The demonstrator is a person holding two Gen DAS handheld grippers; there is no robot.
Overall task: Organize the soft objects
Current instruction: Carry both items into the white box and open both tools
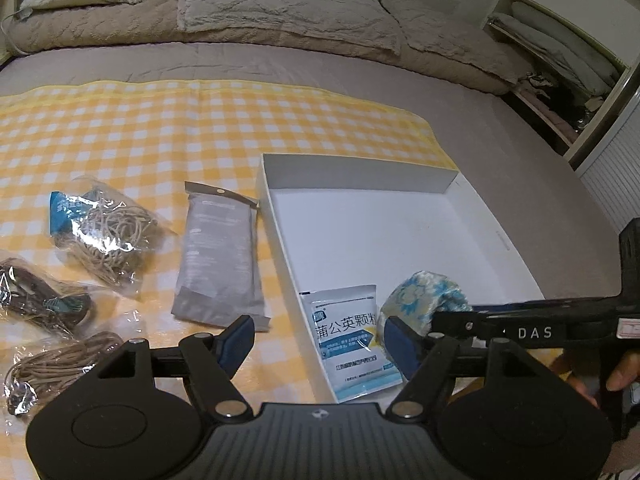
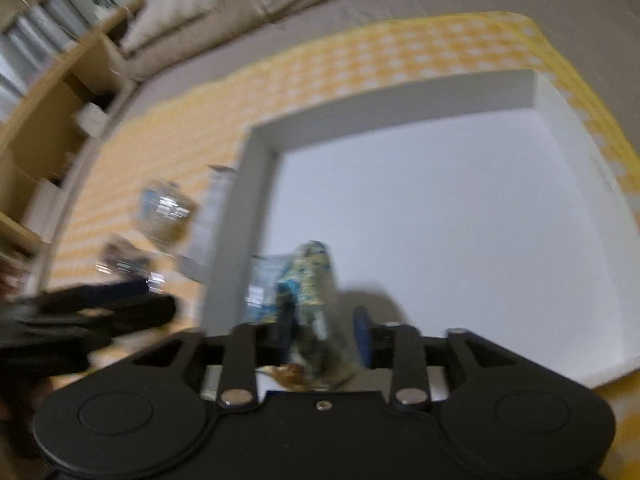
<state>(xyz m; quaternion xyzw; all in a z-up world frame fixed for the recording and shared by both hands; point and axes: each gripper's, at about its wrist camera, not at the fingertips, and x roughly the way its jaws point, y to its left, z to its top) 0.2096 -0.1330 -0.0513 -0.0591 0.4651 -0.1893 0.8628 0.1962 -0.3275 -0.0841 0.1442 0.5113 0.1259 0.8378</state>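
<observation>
A white open box (image 1: 280, 208) lies on a yellow checked cloth (image 1: 160, 120) on a bed. Inside it at the near left lie a white-blue sachet (image 1: 348, 336) and a blue floral fabric bundle (image 1: 424, 296). My left gripper (image 1: 320, 344) is open and empty above the box's near left wall. In the blurred right wrist view, the right gripper (image 2: 326, 332) hangs over the box (image 2: 260, 184) with the floral bundle (image 2: 312, 276) between its parted fingers; the right pad (image 2: 362, 334) stands clear of it. The right gripper's body also shows in the left wrist view (image 1: 540, 328).
Left of the box lie a grey flat pouch (image 1: 220, 260), a clear bag of beige cord (image 1: 104, 232), a bag with dark cord (image 1: 40, 300) and another cord bag (image 1: 52, 368). Pillows and a quilt (image 1: 280, 4) lie beyond. Shelves (image 2: 52, 120) stand at the side.
</observation>
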